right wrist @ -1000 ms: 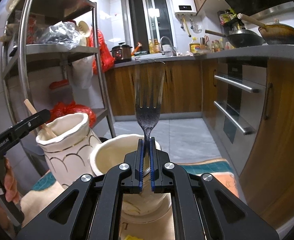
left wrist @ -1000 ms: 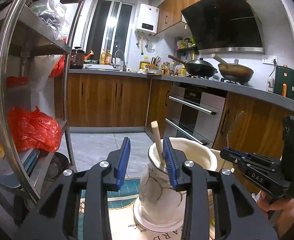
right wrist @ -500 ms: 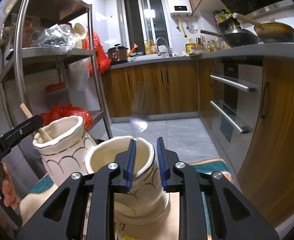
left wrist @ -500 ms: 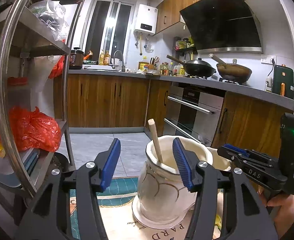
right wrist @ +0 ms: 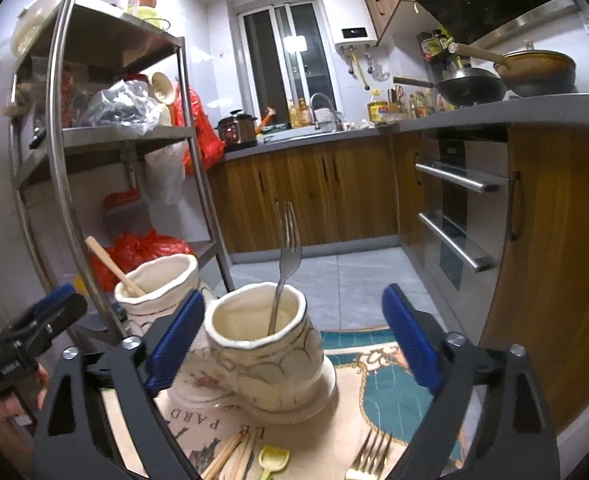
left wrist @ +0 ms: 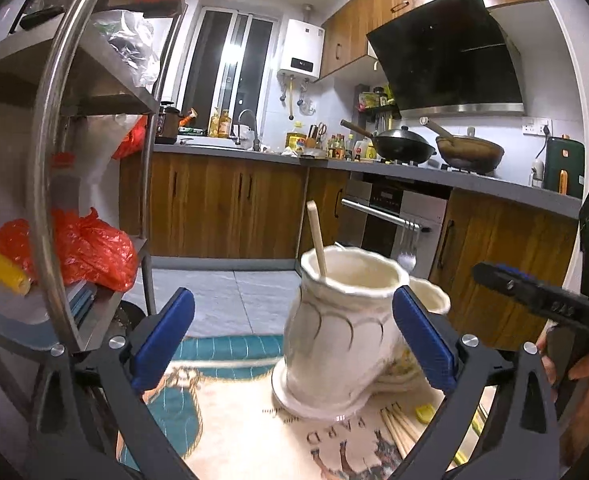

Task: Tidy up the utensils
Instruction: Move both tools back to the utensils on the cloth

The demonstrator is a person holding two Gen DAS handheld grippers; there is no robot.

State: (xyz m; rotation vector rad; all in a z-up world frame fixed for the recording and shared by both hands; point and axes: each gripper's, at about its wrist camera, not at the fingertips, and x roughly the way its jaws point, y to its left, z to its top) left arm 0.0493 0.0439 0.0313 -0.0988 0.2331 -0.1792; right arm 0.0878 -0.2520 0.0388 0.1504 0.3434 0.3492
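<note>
A: Right wrist view: the right tongs (right wrist: pixel 292 330) have just been opening and now stand wide apart with nothing pressed between the pads; the silver metal fork (right wrist: pixel 284 264) stands free, tines up, in the nearer cream ceramic jar with gold scallop lines (right wrist: pixel 268 346); I judge that drop done.

B: And the left tongs (left wrist: pixel 292 338)? They too have just been opening, and they gape empty around the taller cream ceramic vase (left wrist: pixel 336 334), where the pale wooden stick (left wrist: pixel 317 238) leans; neither pad touches it.

A: Next, I think, comes a reach down to the patterned mat (right wrist: pixel 378 376) on the worktop; a gold fork (right wrist: pixel 368 456), a bundle of wooden chopsticks (right wrist: pixel 230 456) and a small yellow plastic scoop (right wrist: pixel 272 460) lie there loose.

B: The two vessels stand touching, just ahead of those; a low approach risks knocking them; the steel shelf rack (right wrist: pixel 74 152) crowds the left.
</note>
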